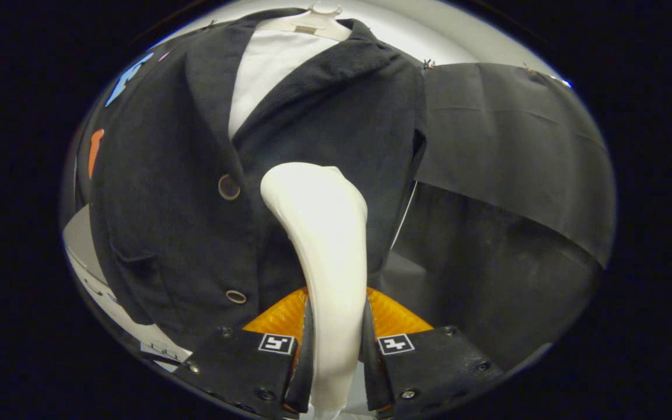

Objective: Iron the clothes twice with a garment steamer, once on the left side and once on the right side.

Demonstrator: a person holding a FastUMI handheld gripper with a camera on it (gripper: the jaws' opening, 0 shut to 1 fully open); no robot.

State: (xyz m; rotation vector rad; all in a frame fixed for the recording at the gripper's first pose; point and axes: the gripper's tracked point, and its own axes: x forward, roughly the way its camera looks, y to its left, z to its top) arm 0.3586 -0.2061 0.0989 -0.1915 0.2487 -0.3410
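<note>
1. Gripper (336, 356) is seen clenched on the garment steamer (324, 245): both fingers (242, 367) are pressed against the white handle, one on each side.
2. Steamer handle is held between the fingers w/ its long axis running straight ahead and upward, away from the gripper; a slight curve is seen toward the top.
3. Steamer head is rounded and pointed fwd, into the jacket (196, 192); it looks to be touching or just off the fabric, exact contact can't be told.
4. An orange ribbed part (394, 315) is seen either side of the handle, just ahead of the fingers.
5. Dark jacket is hung upright on a pale hanger (312, 20), beyond the fingers; head of steamer is placed beside the front closure, near the upper button (228, 187). A lower button (235, 296) is seen below it.
6. A white garment (266, 70) is held inside the jacket, visible at the open collar.
7. Black cloth (511, 151) is hung beyond, beside the jacket.
</note>
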